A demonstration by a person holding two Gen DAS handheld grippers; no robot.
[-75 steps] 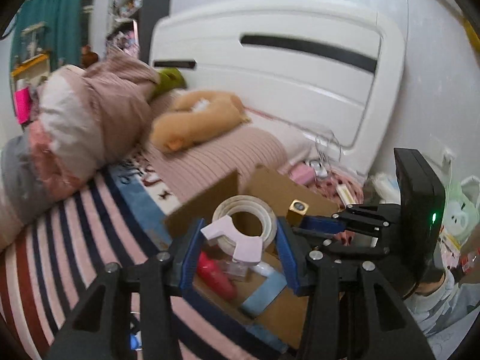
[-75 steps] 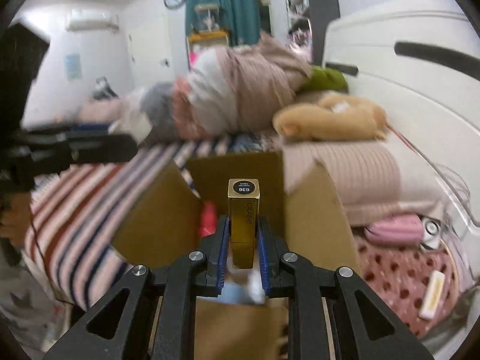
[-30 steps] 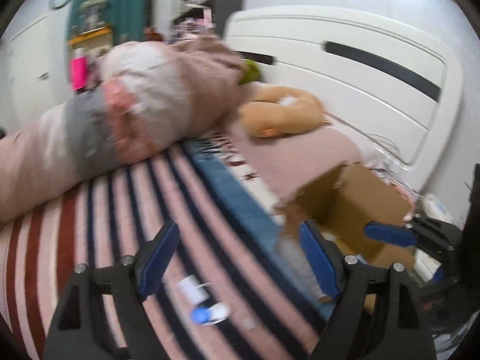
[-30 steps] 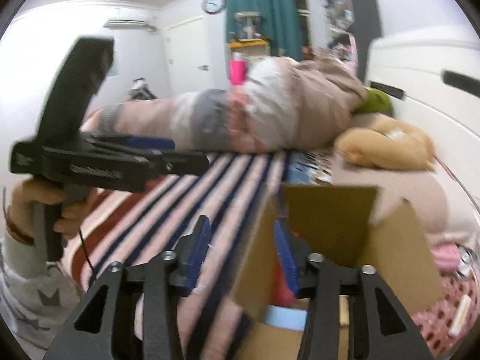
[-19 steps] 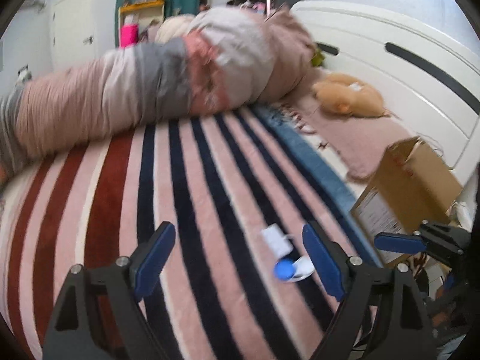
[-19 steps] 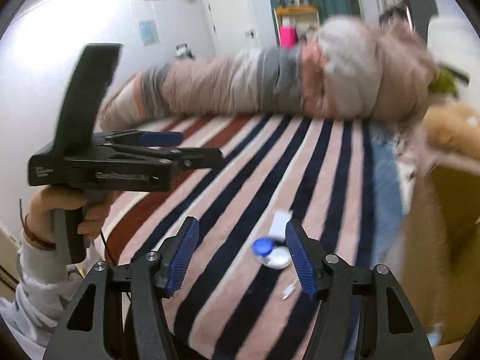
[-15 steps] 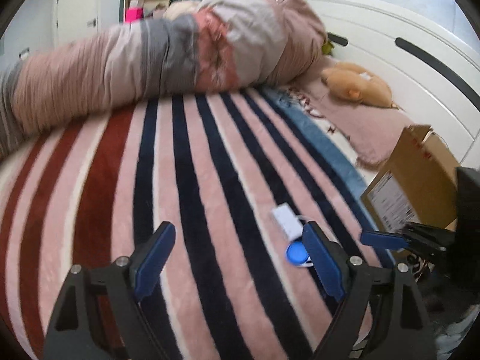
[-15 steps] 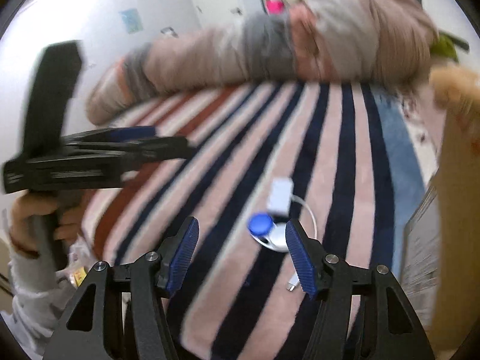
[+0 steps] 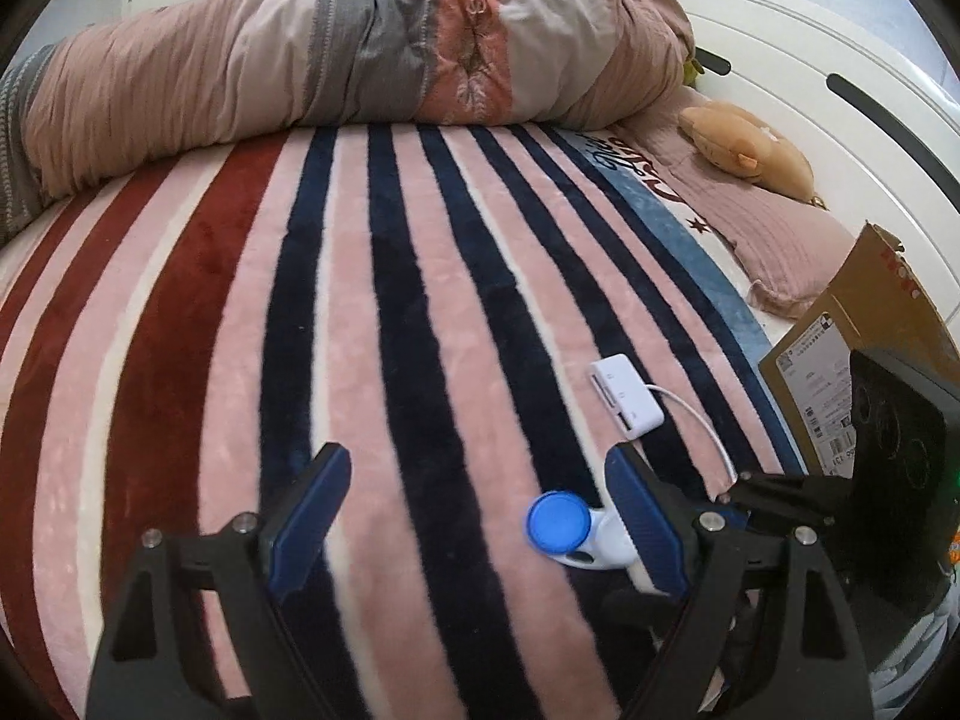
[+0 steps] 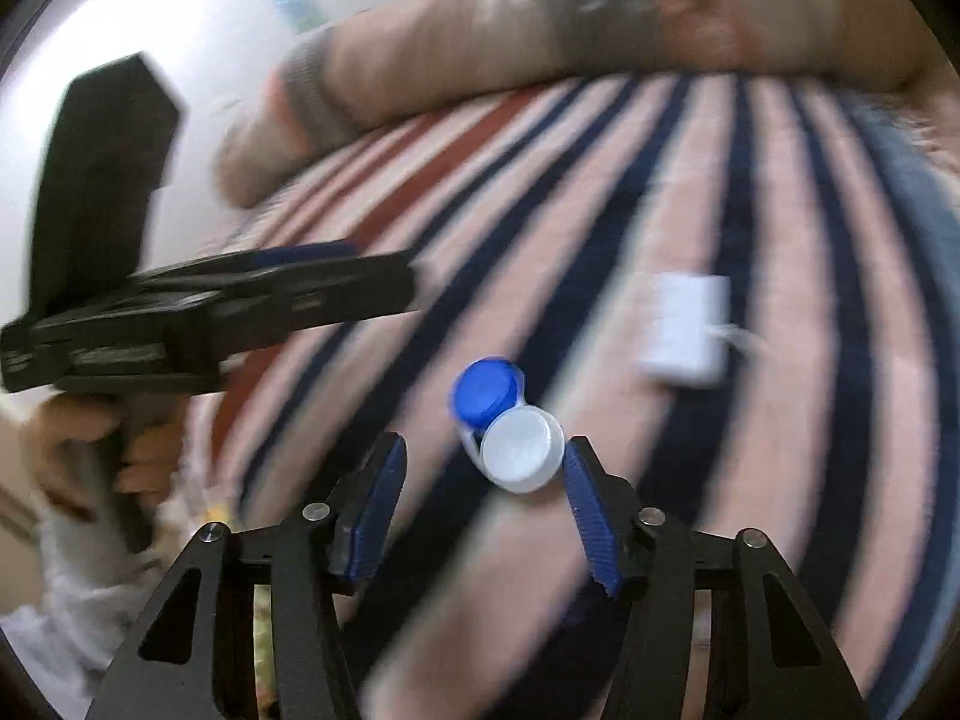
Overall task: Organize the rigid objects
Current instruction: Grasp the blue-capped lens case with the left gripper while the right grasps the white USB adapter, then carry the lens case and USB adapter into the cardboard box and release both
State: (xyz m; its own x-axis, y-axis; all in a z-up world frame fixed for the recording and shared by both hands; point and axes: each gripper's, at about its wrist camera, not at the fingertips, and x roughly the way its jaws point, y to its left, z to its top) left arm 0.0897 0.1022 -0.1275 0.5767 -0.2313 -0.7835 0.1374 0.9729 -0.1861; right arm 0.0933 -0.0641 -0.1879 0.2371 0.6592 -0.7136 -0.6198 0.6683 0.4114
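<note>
My right gripper (image 10: 480, 480) hovers with fingers spread around the blue-and-white plastic lens case (image 10: 507, 426) on the striped plush blanket (image 9: 384, 312). My left gripper (image 9: 474, 510) is spread too, empty, with the white card-reader adapter (image 9: 627, 397) lying beyond it.

A striped blanket (image 9: 420, 312) covers the bed, with a rolled duvet (image 9: 336, 42) behind and a white headboard (image 9: 840, 78).

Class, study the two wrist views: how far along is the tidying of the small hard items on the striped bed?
Done: nothing visibly confirmed; the cardboard box interior is hidden. In hand: both tools are open and empty; the right tool is closing in on the lens case. Left: the lens case and the white adapter lie on the striped blanket, unboxed.
</note>
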